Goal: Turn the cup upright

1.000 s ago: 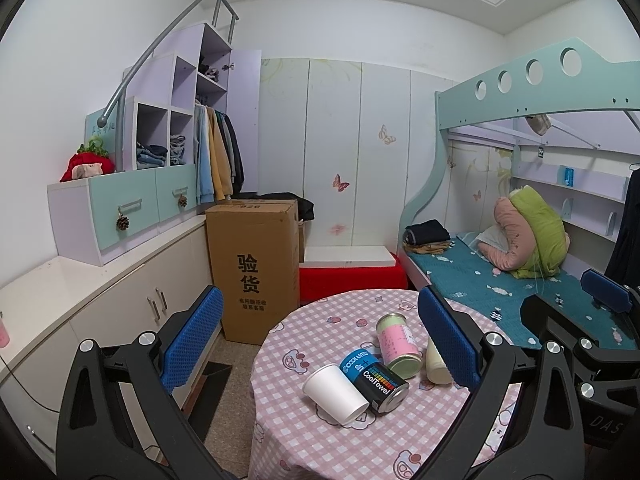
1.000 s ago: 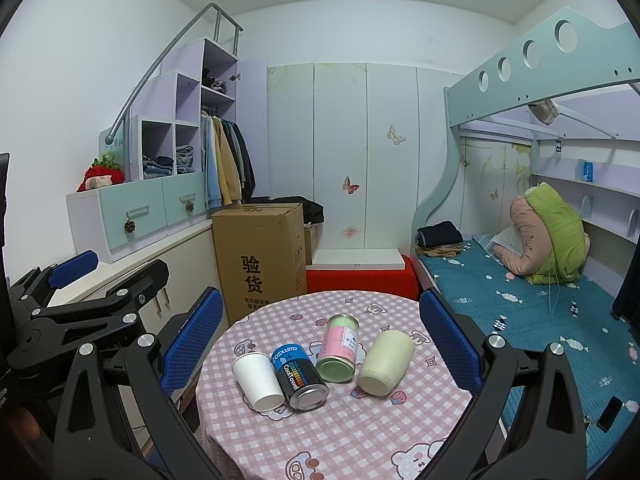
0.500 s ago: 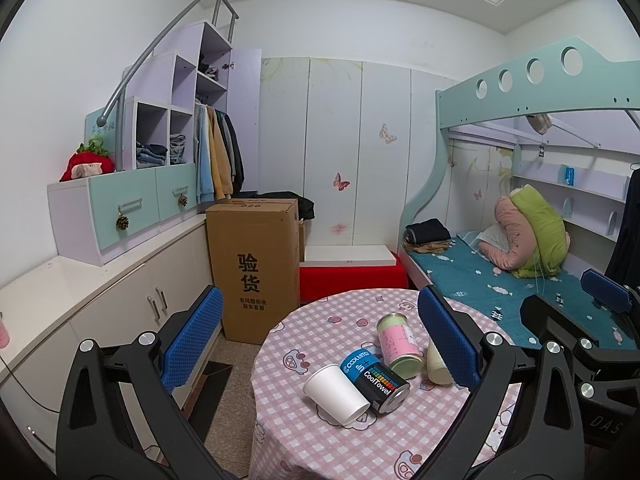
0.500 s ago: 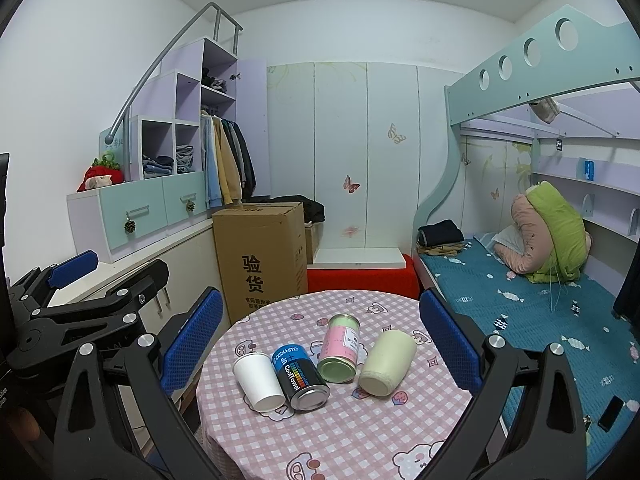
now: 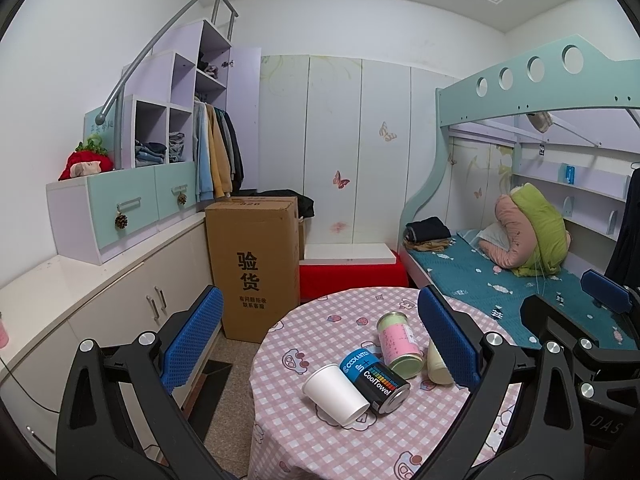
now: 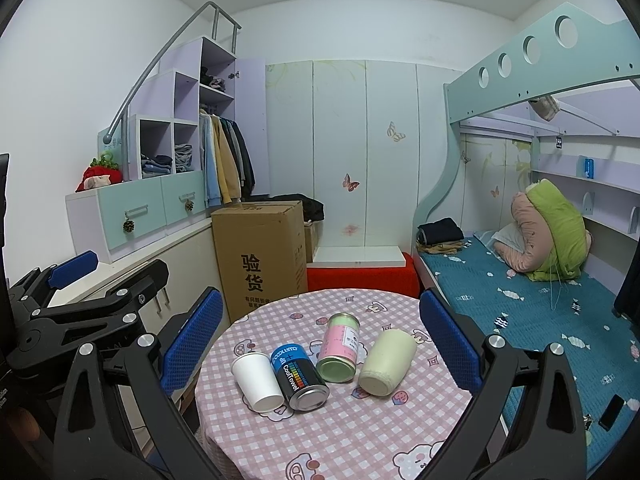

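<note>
Pink checked table (image 6: 344,432) with toppled white cup (image 6: 258,380); both grippers' fingers (image 6: 192,340) wide apart, empty, above it.

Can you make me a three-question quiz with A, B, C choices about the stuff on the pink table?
1. Where is the white paper cup in the row, seen from the right wrist camera?
A. At the left end
B. In the middle
C. At the right end

2. How many things lie on the round table?
A. Two
B. Four
C. Six

3. How are both grippers?
A. Shut on the cup
B. Shut on a can
C. Open, holding nothing

Answers:
1 A: the cup lies left of the dark CoolTowel can.
2 B: the cup, the dark can, the pink can and the cream cup lie there, all on their sides.
3 C: the left gripper and the right gripper have blue pads spread wide, with nothing between them.
</note>
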Demonstrator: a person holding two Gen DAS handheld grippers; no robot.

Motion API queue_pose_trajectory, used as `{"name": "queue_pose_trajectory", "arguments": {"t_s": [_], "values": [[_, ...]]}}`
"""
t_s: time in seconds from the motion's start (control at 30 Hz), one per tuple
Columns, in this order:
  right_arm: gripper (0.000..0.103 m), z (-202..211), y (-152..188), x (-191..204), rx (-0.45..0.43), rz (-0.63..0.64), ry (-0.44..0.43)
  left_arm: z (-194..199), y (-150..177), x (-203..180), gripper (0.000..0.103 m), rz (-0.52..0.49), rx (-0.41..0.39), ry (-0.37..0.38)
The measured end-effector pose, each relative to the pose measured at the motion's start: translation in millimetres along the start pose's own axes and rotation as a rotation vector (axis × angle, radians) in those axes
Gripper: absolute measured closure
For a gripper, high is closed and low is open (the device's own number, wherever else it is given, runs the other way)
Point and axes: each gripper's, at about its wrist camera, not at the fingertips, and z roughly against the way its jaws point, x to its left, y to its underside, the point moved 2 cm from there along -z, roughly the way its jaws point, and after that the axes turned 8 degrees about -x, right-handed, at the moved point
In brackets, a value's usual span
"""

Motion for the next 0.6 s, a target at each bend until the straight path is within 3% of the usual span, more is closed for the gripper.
{"name": "queue_pose_trajectory", "arguments": {"t_s": [0.43, 0.6], "values": [[0.008, -2.1, 1.1, -0.9, 0.006, -0.003, -0.002, -4.2, 4.6, 1.4, 0.005, 0.002, 0.01, 0.004], [0.008, -9.2, 5.3, -2.0, 0.027, -0.005, 0.0, -22.0, 22.0, 5.6, 0.005, 0.021, 0.064, 0.029]]}}
